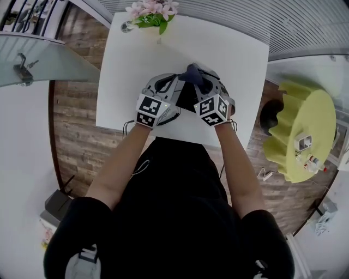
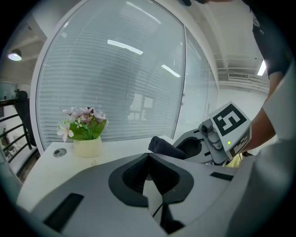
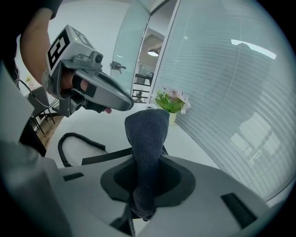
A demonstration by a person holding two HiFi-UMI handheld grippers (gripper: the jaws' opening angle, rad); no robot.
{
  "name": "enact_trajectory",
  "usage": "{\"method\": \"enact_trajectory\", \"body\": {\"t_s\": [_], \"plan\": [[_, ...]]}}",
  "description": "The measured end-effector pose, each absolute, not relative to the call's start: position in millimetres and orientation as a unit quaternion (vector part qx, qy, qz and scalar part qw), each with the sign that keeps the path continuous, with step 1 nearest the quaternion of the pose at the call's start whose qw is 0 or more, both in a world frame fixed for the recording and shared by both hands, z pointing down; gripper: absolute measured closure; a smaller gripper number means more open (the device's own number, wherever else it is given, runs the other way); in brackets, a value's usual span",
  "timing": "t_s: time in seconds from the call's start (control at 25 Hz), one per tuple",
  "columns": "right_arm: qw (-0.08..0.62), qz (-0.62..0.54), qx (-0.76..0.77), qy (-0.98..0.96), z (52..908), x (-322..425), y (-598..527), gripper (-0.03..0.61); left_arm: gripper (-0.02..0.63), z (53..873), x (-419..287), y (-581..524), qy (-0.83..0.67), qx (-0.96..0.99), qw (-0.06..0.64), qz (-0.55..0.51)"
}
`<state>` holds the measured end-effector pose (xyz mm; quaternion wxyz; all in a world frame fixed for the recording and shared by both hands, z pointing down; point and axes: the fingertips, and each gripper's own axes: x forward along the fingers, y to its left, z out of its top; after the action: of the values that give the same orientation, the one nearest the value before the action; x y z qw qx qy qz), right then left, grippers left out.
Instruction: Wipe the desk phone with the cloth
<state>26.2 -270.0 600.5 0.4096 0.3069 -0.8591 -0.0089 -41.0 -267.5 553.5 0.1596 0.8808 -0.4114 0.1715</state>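
A dark blue cloth (image 3: 148,134) stands up from my right gripper (image 3: 149,159), which is shut on its lower end. In the head view both grippers sit close together over the near part of the white table (image 1: 234,54). The cloth (image 1: 193,72) bunches at the right gripper's (image 1: 197,80) tip. The black desk phone (image 1: 186,99) lies between and below the grippers, mostly hidden. Its edge (image 3: 105,156) and coiled cord (image 3: 67,141) show in the right gripper view. My left gripper (image 2: 148,157) has its pads meeting at the tip, with nothing seen between them. It hovers just left of the cloth (image 2: 165,146).
A pot of pink flowers (image 1: 152,13) stands at the table's far edge. A round yellow side table (image 1: 305,131) with small items is on the right, beside wooden floor. A curved glass wall with blinds (image 2: 120,78) runs behind the table.
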Motion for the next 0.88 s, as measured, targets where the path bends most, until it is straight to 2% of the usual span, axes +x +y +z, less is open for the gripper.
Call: {"method": "enact_trajectory", "body": {"t_s": [0.88], "plan": [[0.425, 0.009, 0.295, -0.856, 630.0, 10.0, -213.0, 0.497, 0.603, 594.8, -60.0, -213.1, -0.384, 0.880, 0.187, 0.210]]}}
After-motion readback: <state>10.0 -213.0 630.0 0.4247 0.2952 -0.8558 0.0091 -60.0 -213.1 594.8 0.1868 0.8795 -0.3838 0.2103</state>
